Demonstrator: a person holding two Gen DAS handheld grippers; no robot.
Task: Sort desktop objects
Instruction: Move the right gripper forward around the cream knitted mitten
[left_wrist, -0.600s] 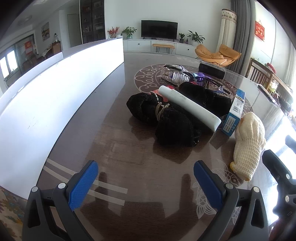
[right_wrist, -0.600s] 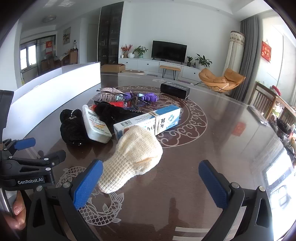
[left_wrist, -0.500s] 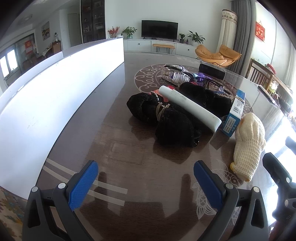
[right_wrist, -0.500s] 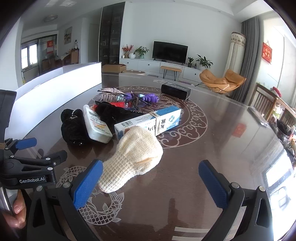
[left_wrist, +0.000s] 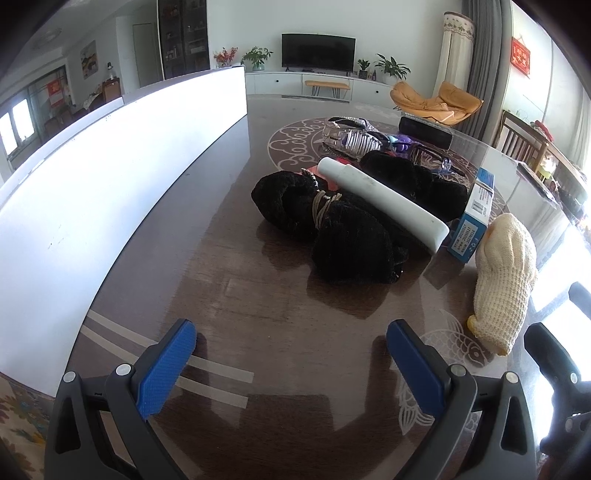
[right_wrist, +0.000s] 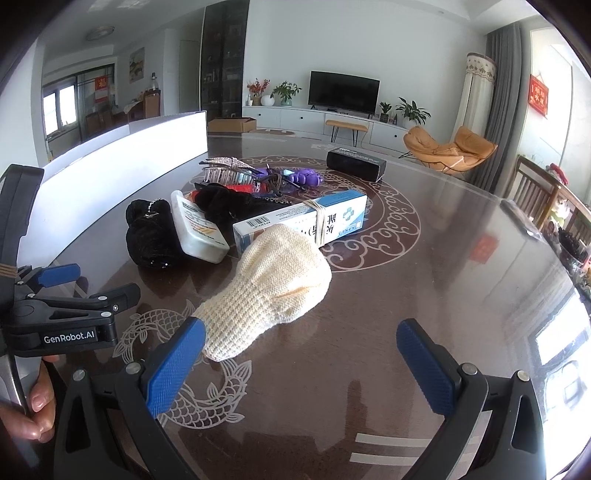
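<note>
Both grippers hang over a dark, glossy brown tabletop (right_wrist: 424, 280) inlaid with pale cloud and fish patterns, and both stand spread wide with nothing between their blue pads. The left gripper (left_wrist: 291, 363) points down at bare wood beside two pale tape strips (left_wrist: 207, 373), well short of the pile of things. The right gripper (right_wrist: 301, 363) has its left pad just beside the narrow cuff end of a cream knitted mitten (right_wrist: 277, 280), which lies flat on the tabletop, apart from the pad. Behind the mitten lies a long white and blue cardboard box (right_wrist: 306, 219) bound with a rubber band, touching or nearly touching the mitten's wide end. To the left of the box a white plastic tube (right_wrist: 197, 230) rests against a bundle of fuzzy black fabric (right_wrist: 147, 236) tied with cord. Farther back sit a silvery hair claw clip (right_wrist: 225, 170), some purple plastic pieces (right_wrist: 303, 179) and a black rectangular box (right_wrist: 356, 162) standing alone. A long white panel (left_wrist: 110, 177) runs along the tabletop's left edge. In the right wrist view a hand (right_wrist: 26, 406) grips the left gripper's handle at the lower left.
</note>
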